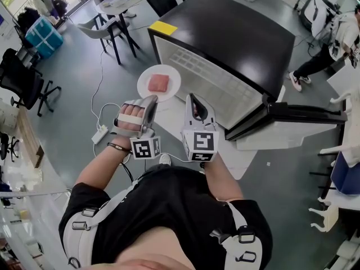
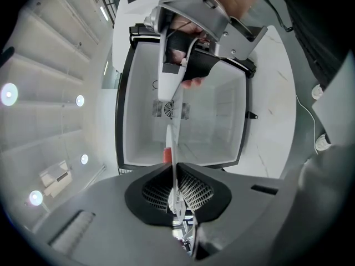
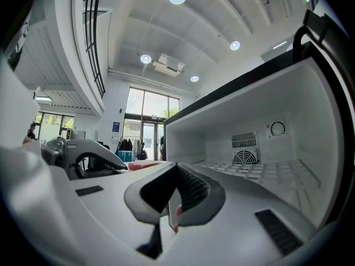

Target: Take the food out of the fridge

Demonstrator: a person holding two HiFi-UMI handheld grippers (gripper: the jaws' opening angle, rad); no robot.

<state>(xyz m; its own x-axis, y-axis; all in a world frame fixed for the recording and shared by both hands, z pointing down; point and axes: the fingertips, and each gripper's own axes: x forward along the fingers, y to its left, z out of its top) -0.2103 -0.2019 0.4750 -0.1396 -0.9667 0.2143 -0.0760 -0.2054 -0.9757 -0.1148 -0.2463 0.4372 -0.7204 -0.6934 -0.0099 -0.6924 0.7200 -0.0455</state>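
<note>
No text, label or number is legible anywhere.

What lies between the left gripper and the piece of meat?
Only bare plate: the left gripper clamps its rim, the meat sits mid-plate, seen in the head view.

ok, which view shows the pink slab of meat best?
Head view: pink slab of meat seen whole from above, on the round white plate. Left gripper view: only a red sliver beside the edge-on plate. Right gripper view: a low red strip.
</note>
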